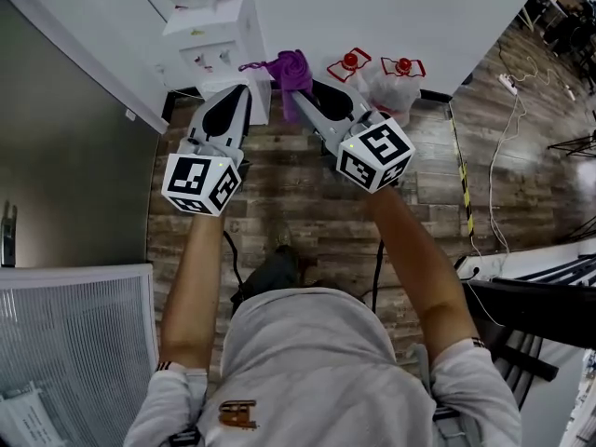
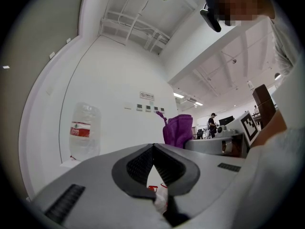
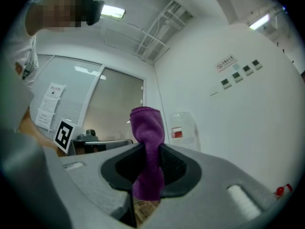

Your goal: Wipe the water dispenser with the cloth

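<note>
Right gripper: fingers pinching the purple cloth, which is bunched and stands above the fingertips, with a tail hanging below them. Left gripper: fingers pressed together, nothing between them.

The water dispenser stands just ahead of the left fingers and ahead-left of the right fingers. The cloth lies just beside its right side; contact cannot be confirmed. Wiping is judged not yet under way.

Risks:
- The cloth is held by a narrow fold. Drag against the casing could pull it out of the fingers.
- Bunched fabric gives a small wiping face, so the hard fingertips may scrape the casing.
- The bottle sits on top, beyond the fingers. A high, forceful stroke could jolt it.
- The idle left fingers are near the dispenser front and could knock it.
</note>
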